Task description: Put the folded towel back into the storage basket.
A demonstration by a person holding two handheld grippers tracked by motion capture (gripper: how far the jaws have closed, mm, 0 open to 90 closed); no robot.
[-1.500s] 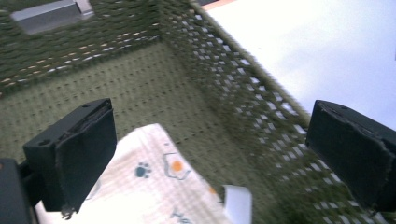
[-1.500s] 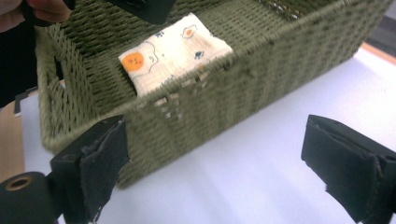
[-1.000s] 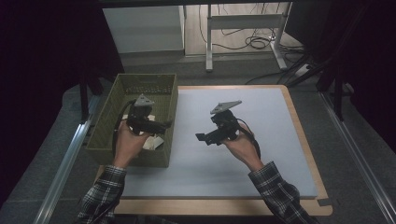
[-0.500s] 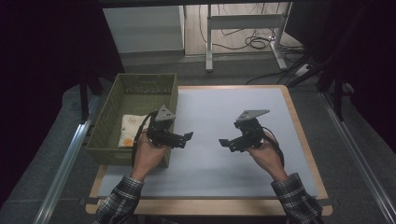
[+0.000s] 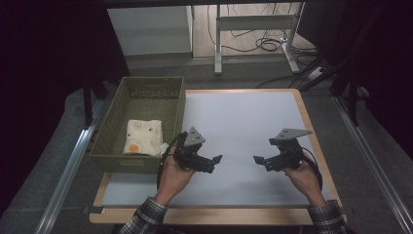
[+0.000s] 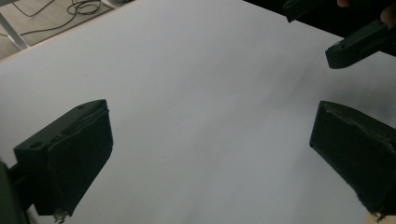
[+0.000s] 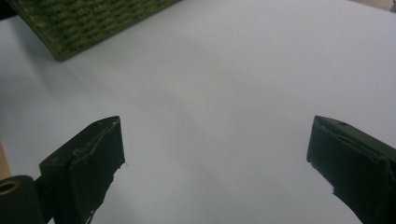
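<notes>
Your left gripper (image 5: 217, 159) and right gripper (image 5: 257, 160) point toward each other, tips apart, each with its 2 fingers (image 6: 70, 158) spread wide and holding nothing, your left hand (image 5: 174, 174) and right hand (image 5: 303, 171) gripping them from below.

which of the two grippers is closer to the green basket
The left gripper, held just off the green basket's near right corner. The right gripper is held farther right over the white mat, well clear of the basket.

Beyond the table (image 5: 311, 122), cables (image 5: 265, 44) lie on wooden floor beside a metal stand (image 5: 253, 22).
</notes>
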